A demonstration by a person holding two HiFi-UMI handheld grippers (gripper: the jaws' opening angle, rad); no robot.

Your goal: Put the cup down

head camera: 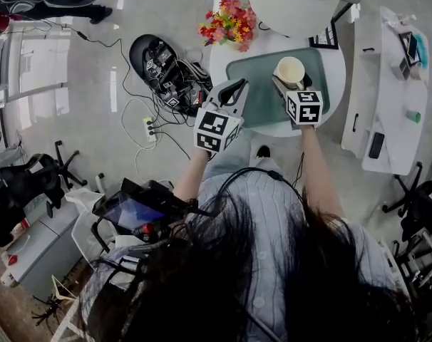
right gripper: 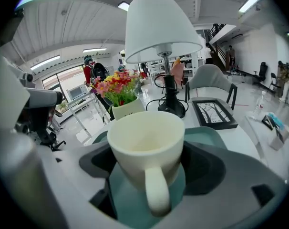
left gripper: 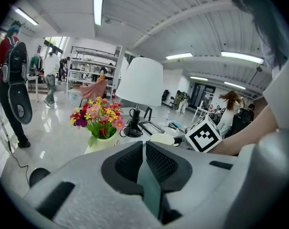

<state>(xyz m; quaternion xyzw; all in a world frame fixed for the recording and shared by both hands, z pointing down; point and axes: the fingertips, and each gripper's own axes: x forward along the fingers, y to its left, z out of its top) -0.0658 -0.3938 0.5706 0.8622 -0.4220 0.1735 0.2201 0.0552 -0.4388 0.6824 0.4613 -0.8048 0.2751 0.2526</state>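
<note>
Cup (right gripper: 145, 142) in right claw (right gripper: 147, 162) hides whether its base touches mat (right gripper: 209, 137).

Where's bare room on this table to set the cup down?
The green tray below the cup is bare, with most room to the cup's left in the head view. The table's far side is crowded: flowers, lamp, picture frame.

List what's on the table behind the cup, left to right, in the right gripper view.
flowers -> lamp -> picture frame. The cup spans the middle in front of them, so it is left out of the order.
</note>
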